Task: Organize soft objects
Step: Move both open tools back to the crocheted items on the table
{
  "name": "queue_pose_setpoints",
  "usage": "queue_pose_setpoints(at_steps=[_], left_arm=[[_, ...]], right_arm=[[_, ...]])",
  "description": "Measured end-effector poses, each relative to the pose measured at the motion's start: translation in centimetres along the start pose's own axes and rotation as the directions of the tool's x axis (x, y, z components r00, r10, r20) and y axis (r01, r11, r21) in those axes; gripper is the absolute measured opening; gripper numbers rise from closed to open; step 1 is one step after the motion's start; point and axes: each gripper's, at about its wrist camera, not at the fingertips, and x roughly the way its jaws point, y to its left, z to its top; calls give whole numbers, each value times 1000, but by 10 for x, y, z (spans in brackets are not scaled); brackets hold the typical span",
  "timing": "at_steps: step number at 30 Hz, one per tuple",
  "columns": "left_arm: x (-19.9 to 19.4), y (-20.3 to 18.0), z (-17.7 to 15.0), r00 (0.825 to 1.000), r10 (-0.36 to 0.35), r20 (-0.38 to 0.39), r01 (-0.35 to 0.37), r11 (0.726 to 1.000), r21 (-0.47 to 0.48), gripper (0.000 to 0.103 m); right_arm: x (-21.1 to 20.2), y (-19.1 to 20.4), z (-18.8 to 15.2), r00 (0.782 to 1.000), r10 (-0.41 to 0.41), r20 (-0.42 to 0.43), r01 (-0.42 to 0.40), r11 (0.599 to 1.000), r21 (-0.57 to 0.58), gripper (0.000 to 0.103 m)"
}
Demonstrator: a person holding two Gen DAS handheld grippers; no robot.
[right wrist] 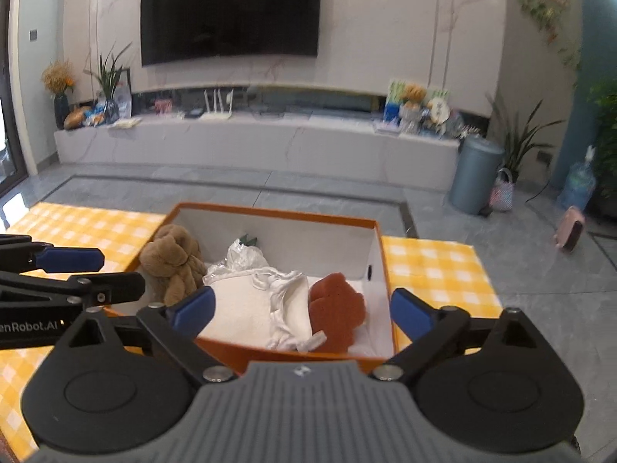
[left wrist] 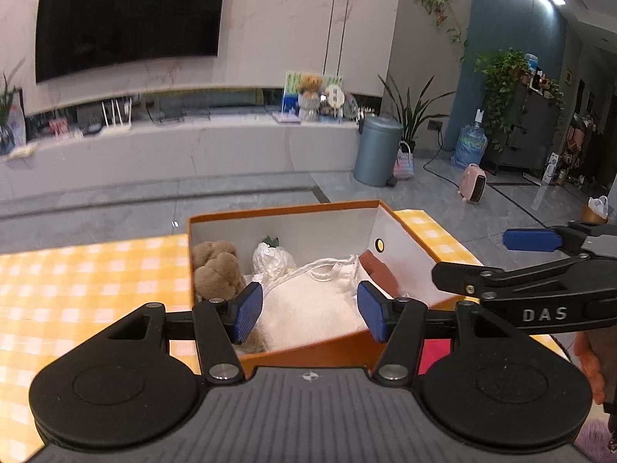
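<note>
Box (right wrist: pixel 381 266) on the desk (right wrist: pixel 435 270) holds the soft things: white cloth (right wrist: pixel 246 305) in the middle, brown plush (right wrist: pixel 173 262) at its left end, rust sponge (right wrist: pixel 335 308) at its right, crinkly bag (right wrist: pixel 243 256) behind. Left gripper (left wrist: pixel 310 312) and right gripper (right wrist: pixel 302 308) hover above, fingers apart, nothing between them. All look light and limp. Cloth will likely sag, so pinch a bunched fold. Sponge should compress, so grip mid-body.
</note>
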Motion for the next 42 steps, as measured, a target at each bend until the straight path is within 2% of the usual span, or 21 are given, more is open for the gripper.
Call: queue_pose_setpoints(at_steps=[3,8,14,19,22,29,32,39,42], left_arm=[[-23,-5,-11,999,-2,34,2,1000,13,67],[-54,-11,-33,998,-13,58,12,1000,24,68],[-77,-10,-70,999,20,34,-20,1000,16,68],[-76,2,-102,998,49,-47,-49,999,-6,68],[-77,9,-118,994,77,-76,-77,997,2,67],[-74,28,-144,986,53,-159,-63,996,-58,67],[-73,35,-154,981,37,-190,-54,995,-85,67],[-73,53,-161,979,35,-200,-63,989,-134,67],[-75,63,-160,982,41,-184,-70,986,-154,67]], right_arm=[[-27,6,-15,999,33,11,-33,999,40,97],[-62,20,-51,999,12,31,-15,996,91,100],[-88,43,-98,1000,-5,28,2,995,97,100],[-89,61,-134,999,-6,-33,8,997,81,100],[-84,67,-146,996,31,-80,-24,996,84,100],[-73,87,-172,987,58,-150,-50,997,59,100],[-70,96,-179,986,63,-157,-57,997,44,100],[-61,101,-177,992,51,-114,-43,996,74,100],[-53,106,-174,987,102,-127,-90,991,95,100]])
